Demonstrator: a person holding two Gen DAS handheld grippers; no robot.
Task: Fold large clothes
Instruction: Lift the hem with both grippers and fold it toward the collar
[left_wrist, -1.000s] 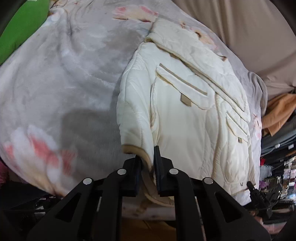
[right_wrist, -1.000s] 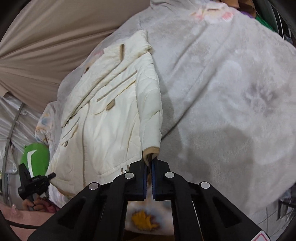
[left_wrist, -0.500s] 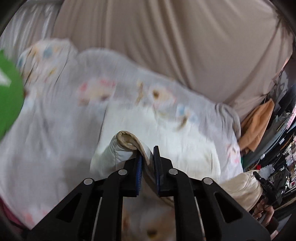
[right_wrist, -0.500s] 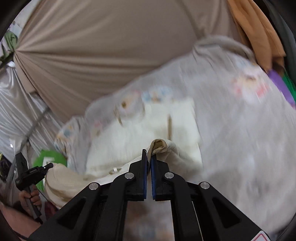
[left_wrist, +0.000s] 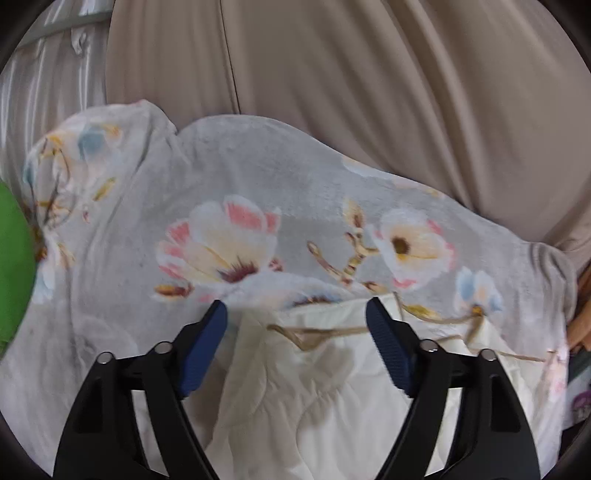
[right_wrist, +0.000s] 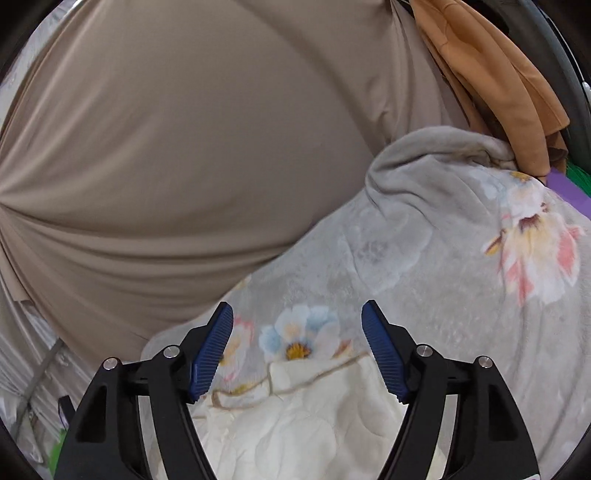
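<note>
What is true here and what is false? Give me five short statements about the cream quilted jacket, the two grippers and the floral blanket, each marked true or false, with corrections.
1. The left gripper has its jaws spread wide. True.
2. The right gripper is clamped on a cuff. False: its jaws are open and hold nothing.
3. The cream quilted jacket lies on the grey floral fleece blanket. True.
4. The draped cloth behind the bed is bright blue. False: it is beige.
5. An orange garment hangs at the upper right of the right wrist view. True.
</note>
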